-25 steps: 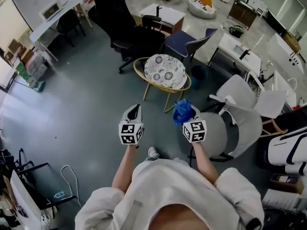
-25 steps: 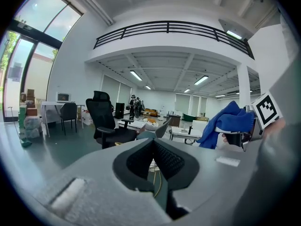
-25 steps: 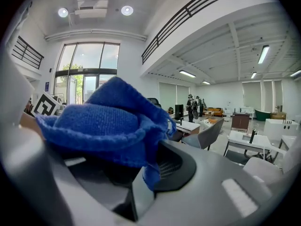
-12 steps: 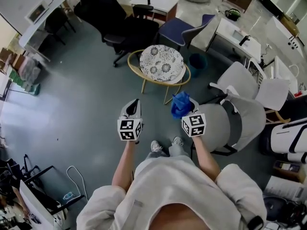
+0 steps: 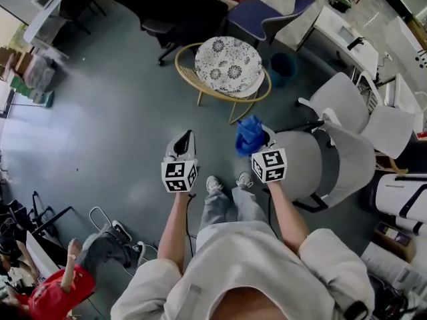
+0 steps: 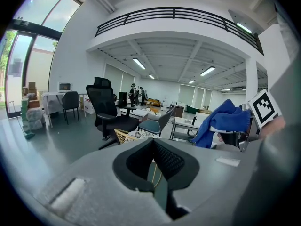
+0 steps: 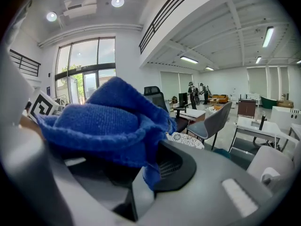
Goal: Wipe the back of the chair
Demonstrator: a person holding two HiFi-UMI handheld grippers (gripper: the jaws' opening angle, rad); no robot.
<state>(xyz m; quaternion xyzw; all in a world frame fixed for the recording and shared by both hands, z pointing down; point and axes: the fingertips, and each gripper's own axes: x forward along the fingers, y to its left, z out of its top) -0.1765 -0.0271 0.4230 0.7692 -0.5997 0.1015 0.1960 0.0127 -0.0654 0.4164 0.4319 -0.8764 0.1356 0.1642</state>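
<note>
While my R gripper (image 5: pixel 261 139) pinches blue cloth (image 5: pixel 248 137), bunched | L gripper (image 5: pixel 187 139) closed, empty | grey chair (image 5: pixel 337 169) on floor (image 5: pixel 120 112) just beside, R side | cloth soft, light, floppy: hold mid-bunch; chair back prob. stiff, may swivel

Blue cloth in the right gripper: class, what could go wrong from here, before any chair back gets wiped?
1. The blue fabric cloth is pinched in a loose bunch by the right gripper, folds spilling over the jaws; dragging it across a chair back may pull it free.
2. The left gripper is shut and empty, steadying nothing, so the pale grey-and-white chair beside the person might shift under pressure.
</note>
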